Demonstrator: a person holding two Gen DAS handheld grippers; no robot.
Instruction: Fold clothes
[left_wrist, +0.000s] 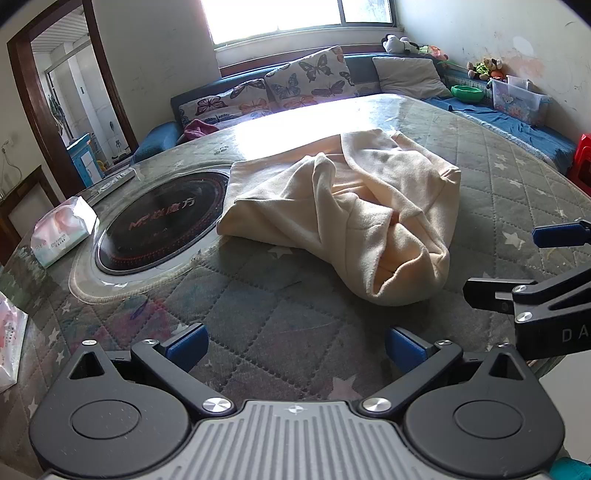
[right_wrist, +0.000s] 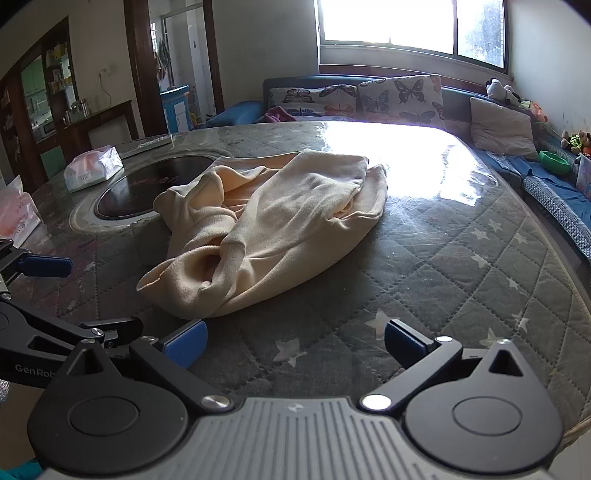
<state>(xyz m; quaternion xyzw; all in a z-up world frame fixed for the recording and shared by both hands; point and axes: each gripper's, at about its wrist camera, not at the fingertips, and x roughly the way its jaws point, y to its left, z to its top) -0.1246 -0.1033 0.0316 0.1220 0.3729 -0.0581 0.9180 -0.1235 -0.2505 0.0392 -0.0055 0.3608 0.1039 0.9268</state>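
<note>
Both grippers, left gripper (left_wrist: 295, 347) & right gripper (right_wrist: 295, 345), jaws wide apart w/ nothing held, hover near edge of quilted table (right_wrist: 461, 266); crumpled cream garment (right_wrist: 273, 229) lies mid-table, beside black cooktop (left_wrist: 162, 225).

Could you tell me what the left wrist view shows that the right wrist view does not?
Only the left wrist view shows a red stool at the far right edge and a clear storage box on the blue bench. Only the right wrist view shows a dark cabinet with shelves along the left wall. Both show the cream garment lying crumpled and unfolded on the quilted table cover, partly over the black round cooktop, the butterfly cushions, and both hand-held grippers, left hand-held gripper and right hand-held gripper, open and empty.
</note>
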